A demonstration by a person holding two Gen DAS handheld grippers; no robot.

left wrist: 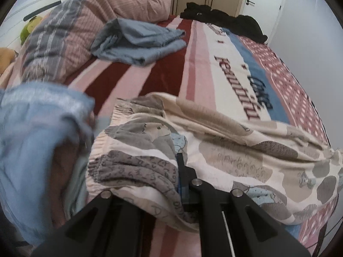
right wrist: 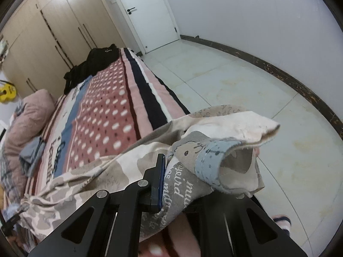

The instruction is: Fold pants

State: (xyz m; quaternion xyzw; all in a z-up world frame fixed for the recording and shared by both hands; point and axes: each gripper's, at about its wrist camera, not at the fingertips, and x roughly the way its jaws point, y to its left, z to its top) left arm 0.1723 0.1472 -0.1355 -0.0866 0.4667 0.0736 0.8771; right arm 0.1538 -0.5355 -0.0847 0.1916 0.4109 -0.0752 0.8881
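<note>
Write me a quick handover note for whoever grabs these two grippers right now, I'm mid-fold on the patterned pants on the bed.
Left gripper: shut on the patterned pants at the elastic waistband end.
Right gripper: shut on the same pants at the leg-cuff end, which hangs out past the bed's edge over the floor.
Pants: stretched between the two grippers, their middle draped over the striped bedspread.
Also on the bed: a folded grey-blue garment near the pink quilt, and a black garment at the far end.
Done: both ends gripped.
Left: no finished fold shows yet; bring the ends together, lay flat, release.
</note>
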